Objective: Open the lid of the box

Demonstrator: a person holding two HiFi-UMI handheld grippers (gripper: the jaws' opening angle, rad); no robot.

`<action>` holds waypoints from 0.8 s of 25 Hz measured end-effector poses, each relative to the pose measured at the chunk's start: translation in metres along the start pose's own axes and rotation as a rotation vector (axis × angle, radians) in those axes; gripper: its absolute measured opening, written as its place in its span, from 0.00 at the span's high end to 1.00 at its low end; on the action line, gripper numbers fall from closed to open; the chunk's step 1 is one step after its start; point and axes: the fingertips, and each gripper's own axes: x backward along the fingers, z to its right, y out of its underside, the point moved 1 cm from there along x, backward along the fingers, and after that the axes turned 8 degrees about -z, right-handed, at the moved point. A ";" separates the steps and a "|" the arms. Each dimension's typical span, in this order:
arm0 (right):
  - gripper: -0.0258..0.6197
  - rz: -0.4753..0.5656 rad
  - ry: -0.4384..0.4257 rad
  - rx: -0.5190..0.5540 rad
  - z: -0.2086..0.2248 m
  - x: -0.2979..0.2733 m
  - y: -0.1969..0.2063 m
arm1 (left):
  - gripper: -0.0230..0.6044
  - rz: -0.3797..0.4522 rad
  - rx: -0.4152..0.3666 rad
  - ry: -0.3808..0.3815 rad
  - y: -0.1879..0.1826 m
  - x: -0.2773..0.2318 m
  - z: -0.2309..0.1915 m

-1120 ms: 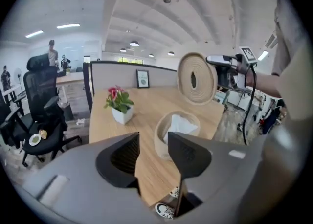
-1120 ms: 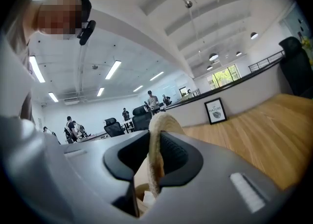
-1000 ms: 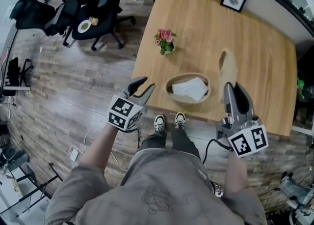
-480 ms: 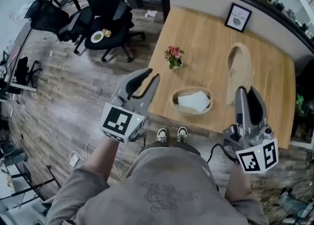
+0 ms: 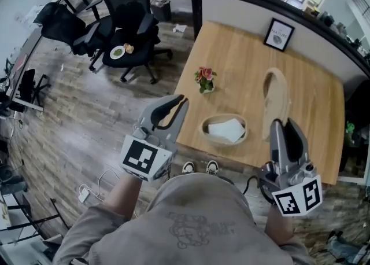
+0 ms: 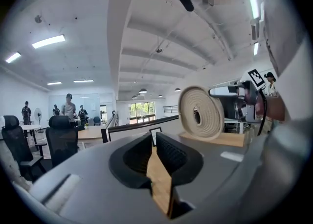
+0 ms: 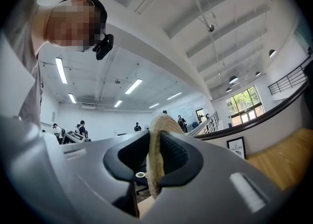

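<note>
Wood-plank floor (image 5: 69, 125), black office chairs (image 5: 124, 0)

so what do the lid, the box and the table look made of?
Lid: looks like coiled rope or woven fibre, matte beige; concentric rings show. Box: seemingly the same weave, too small to confirm. Table: light wood or wood-look laminate, visible grain.

The lid (image 5: 276, 103) in the grey, black-padded right gripper (image 5: 281, 124) is a beige woven coil, matching the box (image 5: 204, 128) just left of that gripper (white paper (image 5: 226, 129) inside). Beyond its tips the table (image 5: 243, 61) is pale wood grain, bearing pink flowers (image 5: 204, 76) in a white pot (image 5: 206, 88) and a black frame (image 5: 278, 34). The gripper's cube (image 5: 298, 195) shows black-and-white square markers.
</note>
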 end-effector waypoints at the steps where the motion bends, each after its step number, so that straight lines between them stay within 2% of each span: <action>1: 0.84 -0.012 -0.003 0.001 0.000 0.000 0.003 | 0.92 -0.001 0.006 -0.004 0.002 0.000 0.001; 3: 0.84 -0.036 -0.009 -0.003 0.001 -0.001 0.008 | 0.96 -0.005 0.021 -0.023 0.005 0.002 0.001; 10: 0.84 -0.086 -0.009 0.006 0.001 -0.015 0.026 | 0.96 -0.016 0.003 -0.083 0.002 0.003 -0.008; 20: 0.84 -0.106 0.007 0.015 0.008 -0.025 0.030 | 0.96 -0.022 -0.001 -0.056 -0.001 -0.001 -0.005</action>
